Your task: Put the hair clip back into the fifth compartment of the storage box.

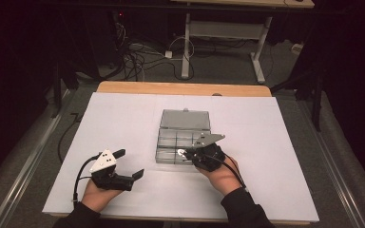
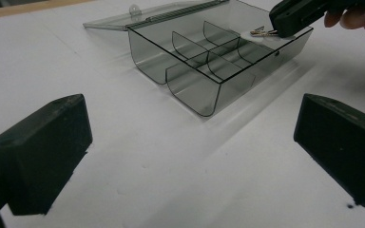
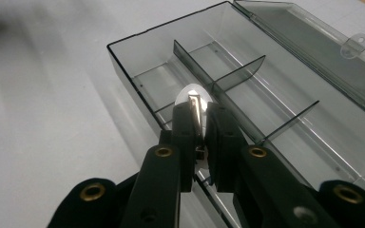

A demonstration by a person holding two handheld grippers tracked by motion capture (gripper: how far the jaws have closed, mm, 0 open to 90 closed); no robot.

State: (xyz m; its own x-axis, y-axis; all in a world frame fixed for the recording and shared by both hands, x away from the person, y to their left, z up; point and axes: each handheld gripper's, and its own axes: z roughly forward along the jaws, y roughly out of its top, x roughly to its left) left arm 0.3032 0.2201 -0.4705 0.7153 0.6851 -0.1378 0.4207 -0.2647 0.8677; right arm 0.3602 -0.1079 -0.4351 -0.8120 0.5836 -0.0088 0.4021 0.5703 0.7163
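A smoky clear compartment box [image 1: 171, 142] [image 2: 195, 71] [image 3: 285, 95] lies open at the table's middle, its lid [image 1: 185, 118] folded back flat on the far side. My right gripper [image 1: 186, 155] [image 3: 200, 114] is shut on a small metal key-like piece with a white oval tag [image 1: 181, 152] [image 2: 262, 35] [image 3: 193, 95], held over the box's near edge above a front compartment. My left gripper [image 1: 130, 163] [image 2: 190, 142] rests low on the table to the box's left, open with nothing between its jaws.
A white sheet [image 1: 266, 156] covers the wooden table [image 1: 185, 88]. Beyond its far edge, a desk's legs [image 1: 186, 47] and a tangle of cables [image 1: 138, 57] stand on the floor. The box's dividers [image 3: 237, 71] rise between its compartments.
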